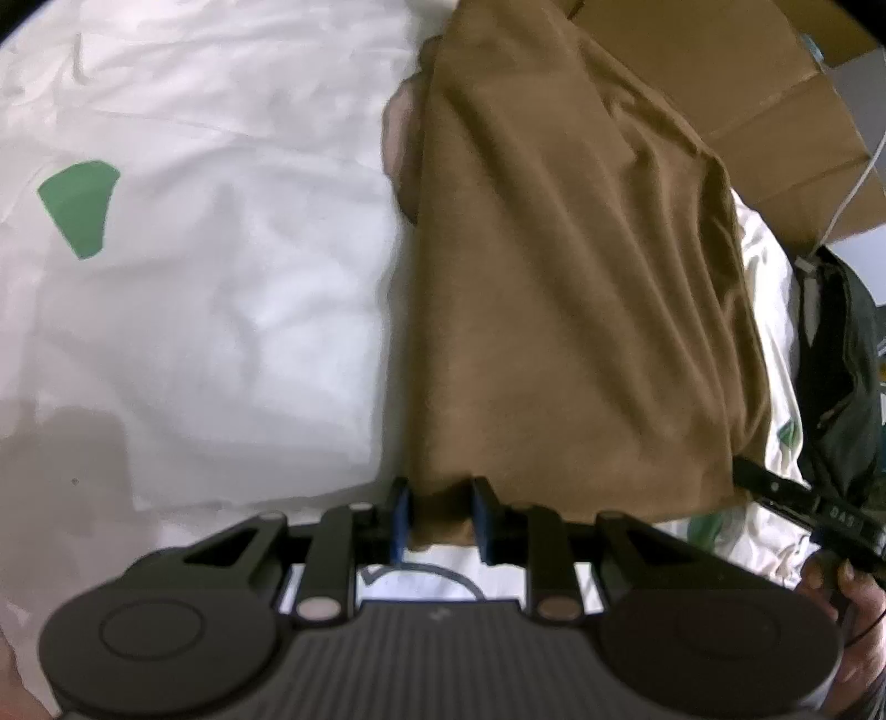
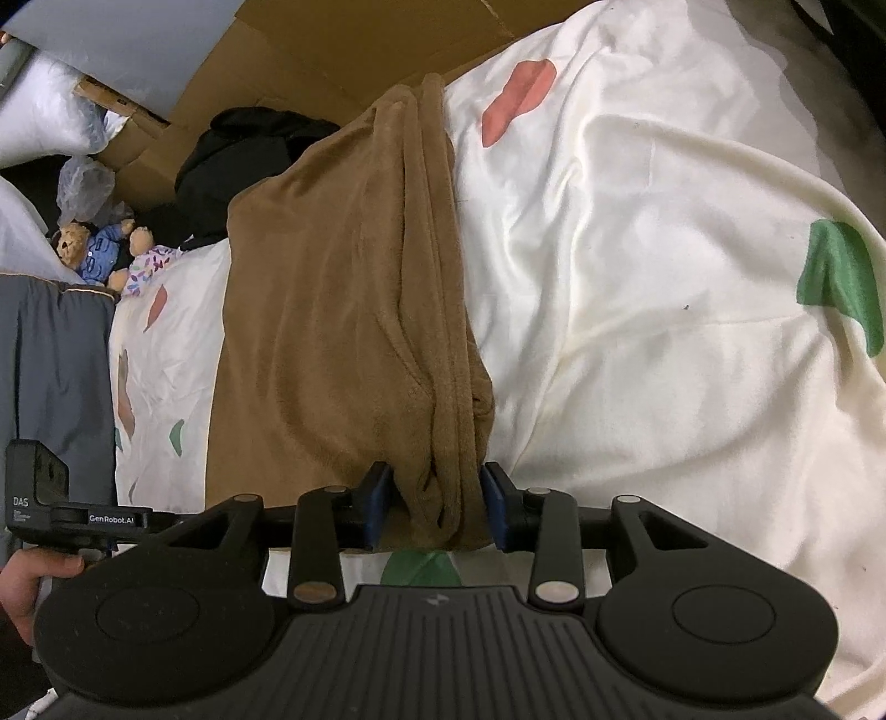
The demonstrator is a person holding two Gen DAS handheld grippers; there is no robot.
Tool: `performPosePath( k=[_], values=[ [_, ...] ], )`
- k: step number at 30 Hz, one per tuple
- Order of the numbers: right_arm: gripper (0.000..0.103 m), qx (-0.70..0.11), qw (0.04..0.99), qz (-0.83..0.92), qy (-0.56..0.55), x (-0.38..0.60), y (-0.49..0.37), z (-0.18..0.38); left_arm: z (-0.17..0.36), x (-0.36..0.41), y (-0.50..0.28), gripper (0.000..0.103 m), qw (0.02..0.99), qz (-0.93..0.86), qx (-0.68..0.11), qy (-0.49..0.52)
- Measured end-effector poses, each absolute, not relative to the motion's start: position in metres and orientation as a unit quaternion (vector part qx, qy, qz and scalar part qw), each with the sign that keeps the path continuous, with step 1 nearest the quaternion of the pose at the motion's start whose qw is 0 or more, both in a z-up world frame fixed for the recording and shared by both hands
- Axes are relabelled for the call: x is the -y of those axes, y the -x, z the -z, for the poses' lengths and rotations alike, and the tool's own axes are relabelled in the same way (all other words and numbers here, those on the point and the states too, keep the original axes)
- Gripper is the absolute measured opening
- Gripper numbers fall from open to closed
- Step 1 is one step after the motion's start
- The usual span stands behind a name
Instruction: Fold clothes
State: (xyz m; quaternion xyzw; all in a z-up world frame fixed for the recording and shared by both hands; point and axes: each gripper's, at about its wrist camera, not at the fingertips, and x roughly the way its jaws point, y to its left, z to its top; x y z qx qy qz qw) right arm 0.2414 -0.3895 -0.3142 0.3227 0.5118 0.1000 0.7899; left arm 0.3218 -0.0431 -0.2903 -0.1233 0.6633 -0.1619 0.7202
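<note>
A brown fleece garment (image 1: 554, 277) lies folded into a long strip on a white bedsheet (image 1: 221, 277) with coloured patches. My left gripper (image 1: 440, 515) is shut on the strip's near edge, and the cloth fills the gap between its blue pads. In the right wrist view the same brown garment (image 2: 343, 304) runs away from me, its bunched folds along the right side. My right gripper (image 2: 434, 507) straddles that bunched near end; its jaws stand apart, with a small gap beside the left pad. The white bedsheet (image 2: 637, 277) spreads to the right.
Cardboard (image 2: 332, 50) lies past the garment's far end. A black garment (image 2: 243, 149), two stuffed bears (image 2: 105, 249) and a grey cushion (image 2: 50, 387) sit at the left. A dark bag (image 1: 841, 360) is at the right edge. A hand (image 2: 27, 581) holds the other gripper's handle.
</note>
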Motion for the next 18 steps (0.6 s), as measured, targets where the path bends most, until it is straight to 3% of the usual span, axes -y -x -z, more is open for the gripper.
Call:
performPosePath(
  k=[2, 5, 18],
  values=[
    [0.023, -0.511, 0.79, -0.106, -0.322, 0.39, -0.242, 0.314, 0.289, 0.039, -0.322, 0.01, 0.721, 0.162, -0.661, 0.131],
    [0.014, -0.506, 0.784, -0.119, -0.338, 0.392, -0.242, 0.314, 0.285, 0.031, -0.321, 0.008, 0.719, 0.16, -0.659, 0.149],
    [0.011, -0.497, 0.786, -0.113, -0.351, 0.395, -0.219, 0.286, 0.267, 0.016, -0.308, 0.007, 0.708, 0.169, -0.661, 0.182]
  ],
)
